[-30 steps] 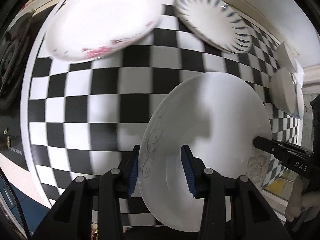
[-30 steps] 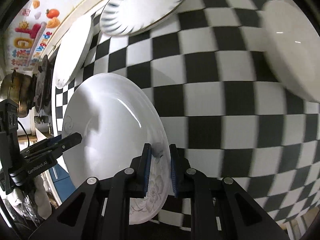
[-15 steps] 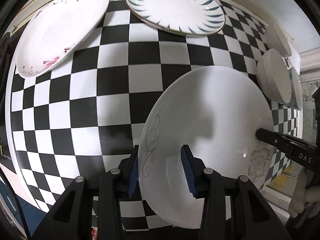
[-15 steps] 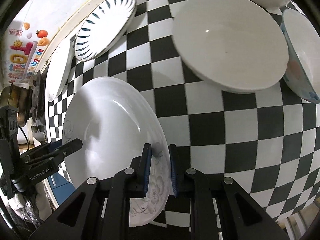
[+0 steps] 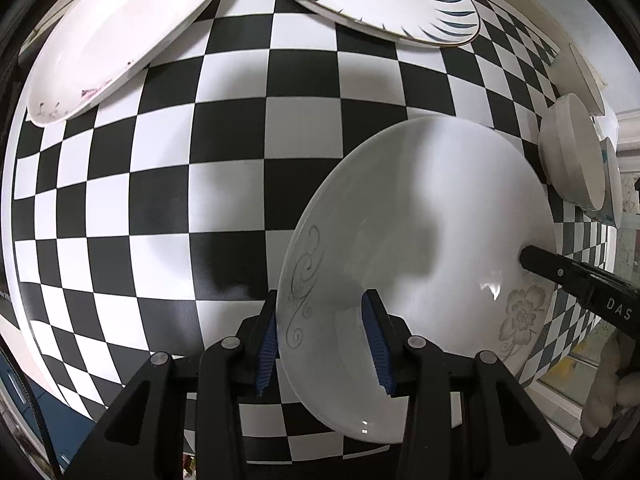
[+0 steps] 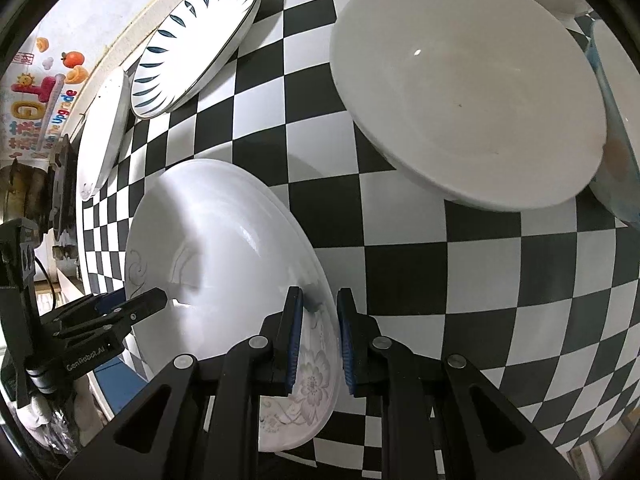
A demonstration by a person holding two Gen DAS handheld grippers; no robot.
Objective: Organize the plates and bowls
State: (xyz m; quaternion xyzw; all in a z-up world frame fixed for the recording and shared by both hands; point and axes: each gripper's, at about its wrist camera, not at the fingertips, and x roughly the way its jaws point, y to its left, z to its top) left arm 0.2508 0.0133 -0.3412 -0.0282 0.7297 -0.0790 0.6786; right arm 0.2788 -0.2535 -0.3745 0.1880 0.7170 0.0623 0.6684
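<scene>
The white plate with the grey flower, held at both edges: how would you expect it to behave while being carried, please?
The plate looks like glazed ceramic: probably rigid, and breakable if dropped onto the checkered table. Its glossy highlights suggest a slick surface, so the left gripper and right gripper, each pinching only the rim, could let it slip. It likely feels fairly heavy.

Black grippers [image 5: 324,338] — blue, seemingly ribbed pads [image 5: 267,344]

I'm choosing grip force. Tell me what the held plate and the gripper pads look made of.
Held plate: probably glazed ceramic or porcelain; glossy white, sharp glints, printed grey flower and scrolls. Melamine can't be excluded.
Pads: seemingly blue rubber or soft plastic; matte, finely ribbed, set on black, apparently hard-plastic fingers.
</scene>
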